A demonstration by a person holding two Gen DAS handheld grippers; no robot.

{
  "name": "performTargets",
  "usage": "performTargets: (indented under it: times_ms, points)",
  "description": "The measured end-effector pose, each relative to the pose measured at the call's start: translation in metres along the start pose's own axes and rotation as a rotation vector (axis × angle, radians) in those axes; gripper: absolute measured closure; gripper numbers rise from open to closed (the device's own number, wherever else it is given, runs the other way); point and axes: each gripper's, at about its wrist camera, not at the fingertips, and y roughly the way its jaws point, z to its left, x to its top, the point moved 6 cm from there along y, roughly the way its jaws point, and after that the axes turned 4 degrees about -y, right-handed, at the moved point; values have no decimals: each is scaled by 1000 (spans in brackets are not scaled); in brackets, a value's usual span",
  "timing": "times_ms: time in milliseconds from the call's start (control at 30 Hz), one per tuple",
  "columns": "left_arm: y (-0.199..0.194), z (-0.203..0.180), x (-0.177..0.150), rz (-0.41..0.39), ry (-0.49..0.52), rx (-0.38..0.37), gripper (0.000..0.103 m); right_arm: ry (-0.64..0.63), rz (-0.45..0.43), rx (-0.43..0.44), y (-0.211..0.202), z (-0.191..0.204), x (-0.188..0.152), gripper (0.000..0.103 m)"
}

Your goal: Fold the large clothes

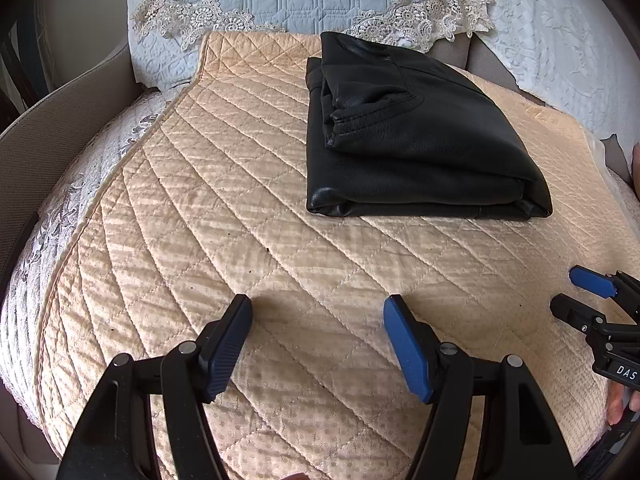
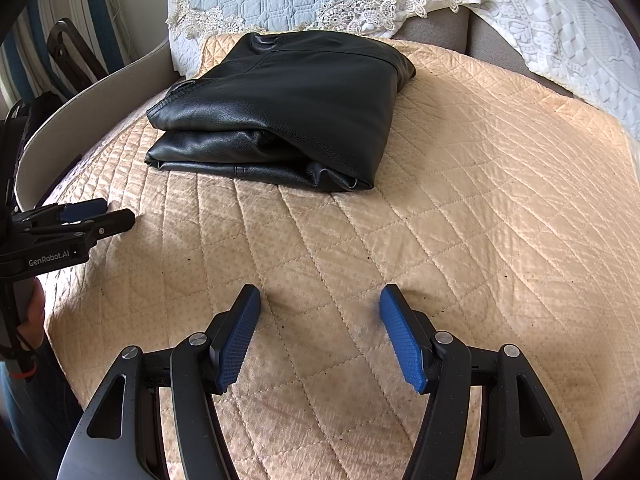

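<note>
The black leather garment (image 1: 412, 136) lies folded on the quilted cover (image 1: 224, 200), so the left tool (image 1: 318, 344) and right tool (image 2: 320, 336) hover wide open, empty.

The folded black leather-look garment (image 1: 416, 136) at upper centre has a smooth, faintly glossy, fine-grained skin. Under it, the peach quilted cloth cover (image 1: 224, 208) looks matt and stitched in diamonds. The ribbed blue pads (image 2: 402, 338) at the lower frame look like matt plastic or rubber.
</note>
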Motion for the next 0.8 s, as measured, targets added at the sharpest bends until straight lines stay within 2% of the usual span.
performTargets:
  times_ms: [800]
  points:
    - [1, -1, 0, 2, 2, 0, 32, 2, -4, 7, -1, 0, 0, 40]
